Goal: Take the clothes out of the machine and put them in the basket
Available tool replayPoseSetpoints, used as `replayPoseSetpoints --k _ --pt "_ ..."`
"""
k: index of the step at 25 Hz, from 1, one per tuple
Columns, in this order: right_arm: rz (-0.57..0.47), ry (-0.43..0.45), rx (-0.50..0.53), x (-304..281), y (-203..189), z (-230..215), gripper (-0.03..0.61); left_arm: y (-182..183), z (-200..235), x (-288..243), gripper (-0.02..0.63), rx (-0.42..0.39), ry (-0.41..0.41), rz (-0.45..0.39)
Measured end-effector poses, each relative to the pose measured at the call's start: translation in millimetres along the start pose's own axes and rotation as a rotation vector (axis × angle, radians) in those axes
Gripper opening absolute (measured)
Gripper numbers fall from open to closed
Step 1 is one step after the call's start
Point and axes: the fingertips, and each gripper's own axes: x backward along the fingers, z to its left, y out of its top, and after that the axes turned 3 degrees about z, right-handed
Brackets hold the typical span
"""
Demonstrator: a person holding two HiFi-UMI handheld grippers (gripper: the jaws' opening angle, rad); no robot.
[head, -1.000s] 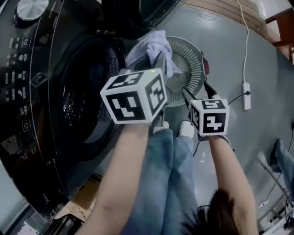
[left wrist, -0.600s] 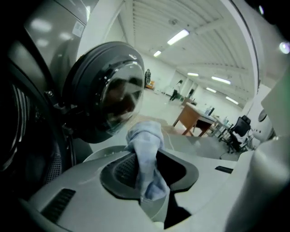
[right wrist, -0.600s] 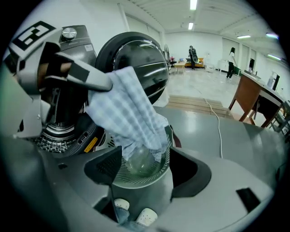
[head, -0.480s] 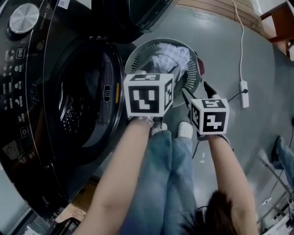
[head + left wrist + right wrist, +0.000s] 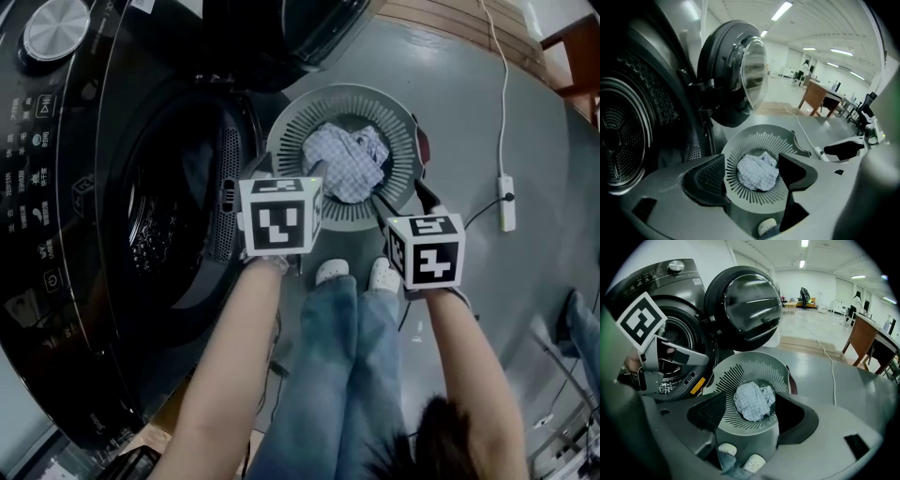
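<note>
Smooth grey floor (image 5: 469,103) in a bright, strip-lit hall. Alongside, a glossy black front-loading washing machine (image 5: 141,234), door swung open (panel print too small to read). In the round grey slotted plastic basket (image 5: 405,141), a crumpled pale checked cloth (image 5: 347,164). Left gripper (image 5: 752,168) just opened, spread, pinching nothing. Right gripper (image 5: 751,404) likewise spread and empty, over the basket's near rim.

The floor (image 5: 455,84) is glossy grey. A white power strip (image 5: 507,202) lies at three o'clock. Strip lights (image 5: 782,10) line the ceiling.
</note>
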Motion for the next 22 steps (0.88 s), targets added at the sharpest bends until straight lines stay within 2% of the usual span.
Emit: replayPoseSetpoints --k 3,8,13,17,22 --pt "0.015 0.025 0.017 -11.2 1.2 12.9 0.314 -12.7 31.2 -2.1 0.339 0.001 0.073 0.033" --pt "0.018 0.074 0.074 -27.4 4.6 34.4 0.314 -26.8 103.7 -3.8 0.351 0.036 0.276 0.016" --pt "0.043 0.092 0.099 -46.5 -8.7 46.0 0.314 -48.0 175.1 -0.9 0.379 0.083 0.475 0.042" --pt "0.061 0.099 0.111 -59.9 -16.8 56.0 0.314 -61.1 209.5 4.3 0.410 0.016 0.627 0.071" --pt "0.076 0.078 0.128 -81.2 -3.9 69.0 0.314 -70.5 238.3 -1.1 0.411 -0.061 0.733 0.117"
